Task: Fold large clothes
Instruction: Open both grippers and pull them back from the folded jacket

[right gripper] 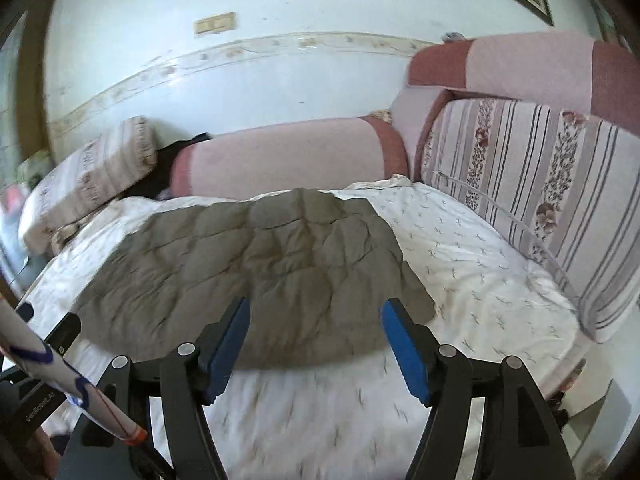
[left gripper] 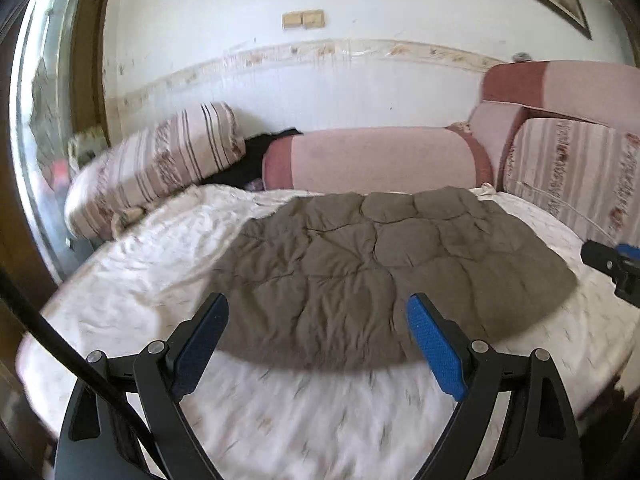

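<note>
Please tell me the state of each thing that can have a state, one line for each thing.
Grey quilted garment: lying flat on the bed, not held.
White bed sheet: spread, wrinkled.
Left gripper: open, fingers empty.
Right gripper: open, fingers empty.

Bed (right gripper: 480, 248): white printed sheet.
Bolster (left gripper: 380, 158): pink, maroon ends, along the wall.
Striped pillow (left gripper: 160, 164): far left, tilted.
Striped cushion (right gripper: 540, 184): right side, upright.
Wall switches (left gripper: 303, 19): above the border strip.

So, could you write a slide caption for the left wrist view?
Open left gripper above a grey quilted garment spread on the white-sheeted bed.
</note>
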### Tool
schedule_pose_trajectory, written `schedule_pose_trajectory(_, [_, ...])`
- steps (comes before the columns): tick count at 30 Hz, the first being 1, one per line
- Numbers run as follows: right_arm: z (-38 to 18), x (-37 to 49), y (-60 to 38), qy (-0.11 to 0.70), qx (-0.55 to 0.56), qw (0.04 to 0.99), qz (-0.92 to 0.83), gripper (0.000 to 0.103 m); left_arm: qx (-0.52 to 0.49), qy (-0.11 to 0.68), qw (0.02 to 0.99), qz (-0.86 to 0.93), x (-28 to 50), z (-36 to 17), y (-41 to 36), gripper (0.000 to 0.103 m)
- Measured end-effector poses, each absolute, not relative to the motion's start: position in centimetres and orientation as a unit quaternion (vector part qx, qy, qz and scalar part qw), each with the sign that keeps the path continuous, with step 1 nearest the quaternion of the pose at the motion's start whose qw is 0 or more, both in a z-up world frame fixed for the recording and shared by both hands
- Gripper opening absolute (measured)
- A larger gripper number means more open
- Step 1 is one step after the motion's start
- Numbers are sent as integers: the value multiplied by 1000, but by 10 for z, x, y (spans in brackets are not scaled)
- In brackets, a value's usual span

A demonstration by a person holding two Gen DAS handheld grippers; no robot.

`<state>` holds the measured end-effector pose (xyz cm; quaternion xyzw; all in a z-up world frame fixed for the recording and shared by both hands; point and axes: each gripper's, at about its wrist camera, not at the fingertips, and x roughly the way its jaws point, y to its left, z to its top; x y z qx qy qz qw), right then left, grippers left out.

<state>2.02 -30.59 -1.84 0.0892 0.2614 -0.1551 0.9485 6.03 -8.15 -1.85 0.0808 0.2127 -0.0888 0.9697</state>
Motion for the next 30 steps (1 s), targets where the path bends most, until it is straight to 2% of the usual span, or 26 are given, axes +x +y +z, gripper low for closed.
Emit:
schedule_pose_trajectory(5, [42,-56,-292,216,112,962,-126,87,75,183,977,-84,-7,32,-51,94])
schedule_pose_trajectory(7, [58,-79,-285,194,120,967,-114,92,57,165,981,-87,-34,58,-35,100])
schedule_pose_trajectory(13, [87,-138,-242,141,111,981,-77,98,40,120,988,-90,-91,96,-15,103])
schedule_pose_trajectory(18, [84,-137,-212,144,53,986,-65,99,41,118,989,-81,-97,97,-16,103])
schedule_pose_trajectory(25, [81,-122,-216,149,71,984,-63,100,32,166,984,-51,-75,87,-9,103])
schedule_pose_trajectory(30, [77,-113,-218,150,75,984,-61,101,14,155,987,-28,-72,89,-6,103])
